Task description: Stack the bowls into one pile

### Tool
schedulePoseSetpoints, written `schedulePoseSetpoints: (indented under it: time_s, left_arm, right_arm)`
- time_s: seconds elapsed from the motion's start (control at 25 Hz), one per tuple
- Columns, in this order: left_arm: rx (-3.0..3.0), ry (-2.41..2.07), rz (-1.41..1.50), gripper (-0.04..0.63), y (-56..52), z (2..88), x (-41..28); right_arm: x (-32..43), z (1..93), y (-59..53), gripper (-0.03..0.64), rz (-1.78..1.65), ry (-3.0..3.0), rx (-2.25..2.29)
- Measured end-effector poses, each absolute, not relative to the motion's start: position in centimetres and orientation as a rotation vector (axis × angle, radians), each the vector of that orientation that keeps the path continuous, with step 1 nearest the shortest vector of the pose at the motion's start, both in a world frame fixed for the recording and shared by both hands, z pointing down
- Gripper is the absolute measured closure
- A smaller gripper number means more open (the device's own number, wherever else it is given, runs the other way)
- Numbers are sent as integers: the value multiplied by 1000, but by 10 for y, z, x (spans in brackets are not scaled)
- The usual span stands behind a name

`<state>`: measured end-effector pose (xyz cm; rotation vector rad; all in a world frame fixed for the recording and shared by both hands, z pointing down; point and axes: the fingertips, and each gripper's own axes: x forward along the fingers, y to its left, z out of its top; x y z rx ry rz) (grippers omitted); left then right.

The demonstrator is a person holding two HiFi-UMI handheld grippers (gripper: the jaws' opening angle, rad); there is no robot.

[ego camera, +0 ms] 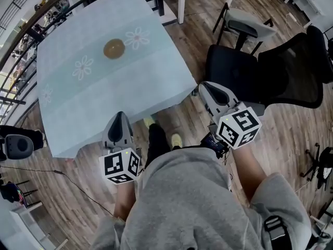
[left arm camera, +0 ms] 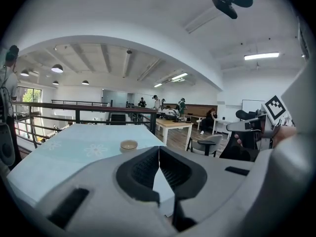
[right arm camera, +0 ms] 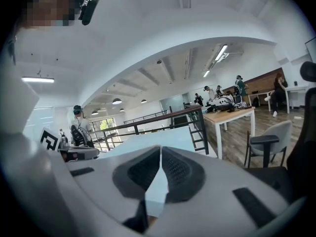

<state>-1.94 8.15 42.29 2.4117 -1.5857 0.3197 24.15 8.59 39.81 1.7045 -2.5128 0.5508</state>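
One tan pile of bowls (ego camera: 114, 48) stands near the middle of a table (ego camera: 62, 108) spread with a pale blue daisy cloth. The left gripper view shows the same bowls (left arm camera: 129, 145) far off, beyond the shut jaws. My left gripper (ego camera: 119, 116) hovers over the table's near edge, well short of the bowls, shut and holding nothing. Off the table's right corner, my right gripper (ego camera: 206, 87) hangs over the wooden floor, also shut with nothing between its pads. In the right gripper view, the jaws (right arm camera: 161, 150) point along the table's edge (right arm camera: 163, 138).
A black office chair (ego camera: 270, 72) stands close to the right gripper, with a grey chair (ego camera: 244, 25) behind it. A dark railing (ego camera: 31, 30) runs along the table's far left side. A person with a backpack (right arm camera: 79, 127) stands by the railing. My feet are on the floor beside the table.
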Motion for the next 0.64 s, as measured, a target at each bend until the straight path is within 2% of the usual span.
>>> schedulePoseSetpoints:
  time_s: [0.64]
  left_arm:
    - [2416,-1597,314,574,93,415,-20]
  right_arm:
    - [215,395,95,581,519,-2555,1626]
